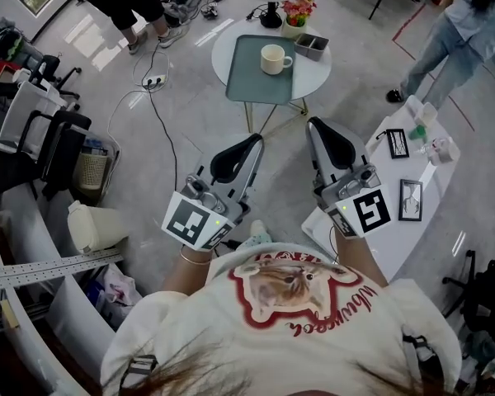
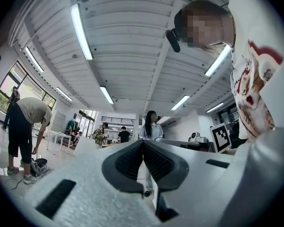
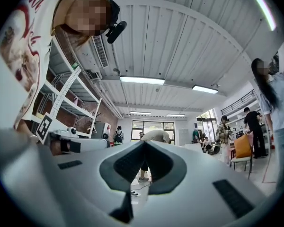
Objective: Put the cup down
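Note:
A cream cup (image 1: pixel 272 58) stands upright on a green tray (image 1: pixel 247 85) on a small round white table (image 1: pixel 316 74), well ahead of me in the head view. Both grippers are held close to my body, far short of the table. My left gripper (image 1: pixel 252 143) is shut and holds nothing. My right gripper (image 1: pixel 316 127) is likewise shut and bare. In the left gripper view the left gripper (image 2: pixel 143 144) points up at the ceiling with its jaws closed together. The right gripper (image 3: pixel 144 144) in its own view also tilts upward, jaws closed. Neither gripper view shows the cup.
A grey box (image 1: pixel 311 45) and a pot of flowers (image 1: pixel 298 8) sit at the round table's far edge. A white side table (image 1: pixel 412 192) with framed pictures stands at my right. Cables (image 1: pixel 153 85), chairs (image 1: pixel 49 134) and a bin (image 1: pixel 89 172) lie left. People stand at the back.

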The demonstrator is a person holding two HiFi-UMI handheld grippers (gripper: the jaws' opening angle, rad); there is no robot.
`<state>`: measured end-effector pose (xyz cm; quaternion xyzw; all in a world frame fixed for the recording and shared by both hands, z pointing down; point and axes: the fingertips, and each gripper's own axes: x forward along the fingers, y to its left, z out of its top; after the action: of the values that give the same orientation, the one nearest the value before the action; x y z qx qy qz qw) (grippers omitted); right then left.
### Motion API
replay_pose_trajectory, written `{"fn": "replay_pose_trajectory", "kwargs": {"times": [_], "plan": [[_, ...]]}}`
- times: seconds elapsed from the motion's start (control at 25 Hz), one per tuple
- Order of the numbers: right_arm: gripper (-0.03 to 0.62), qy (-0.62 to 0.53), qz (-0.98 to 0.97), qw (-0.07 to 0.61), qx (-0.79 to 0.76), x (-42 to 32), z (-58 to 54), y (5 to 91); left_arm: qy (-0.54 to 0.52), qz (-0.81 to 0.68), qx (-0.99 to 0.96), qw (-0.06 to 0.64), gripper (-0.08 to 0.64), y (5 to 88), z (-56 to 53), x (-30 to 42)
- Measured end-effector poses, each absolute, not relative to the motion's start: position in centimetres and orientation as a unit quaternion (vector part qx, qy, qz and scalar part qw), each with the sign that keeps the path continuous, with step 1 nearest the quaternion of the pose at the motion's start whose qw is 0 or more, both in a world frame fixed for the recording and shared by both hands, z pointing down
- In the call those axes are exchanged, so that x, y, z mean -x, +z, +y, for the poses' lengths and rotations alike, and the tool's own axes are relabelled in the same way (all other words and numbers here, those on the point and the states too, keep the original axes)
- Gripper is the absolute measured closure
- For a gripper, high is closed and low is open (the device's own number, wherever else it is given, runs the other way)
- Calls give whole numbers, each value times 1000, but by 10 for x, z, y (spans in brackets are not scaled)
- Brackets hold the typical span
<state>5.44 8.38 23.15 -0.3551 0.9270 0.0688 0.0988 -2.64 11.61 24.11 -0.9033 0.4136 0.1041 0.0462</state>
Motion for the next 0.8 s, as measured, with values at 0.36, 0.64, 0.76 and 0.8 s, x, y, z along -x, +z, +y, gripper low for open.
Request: {"fn": "replay_pose_trajectory", "kwargs": {"times": [0.36,0.64,0.76,0.8], "plan": [[564,56,939,89,327,-113,144,240,116,430,894,35,546,247,176,-42],[563,45,948,91,302,-135,174,245,111,466,878,25,546,257,217,-62],[565,46,949,93,297,-134,185,243,109,472,874,27,546,256,230,-60],[563,48,949,94,296,-132,187,242,109,474,873,28,546,256,233,-58]]}}
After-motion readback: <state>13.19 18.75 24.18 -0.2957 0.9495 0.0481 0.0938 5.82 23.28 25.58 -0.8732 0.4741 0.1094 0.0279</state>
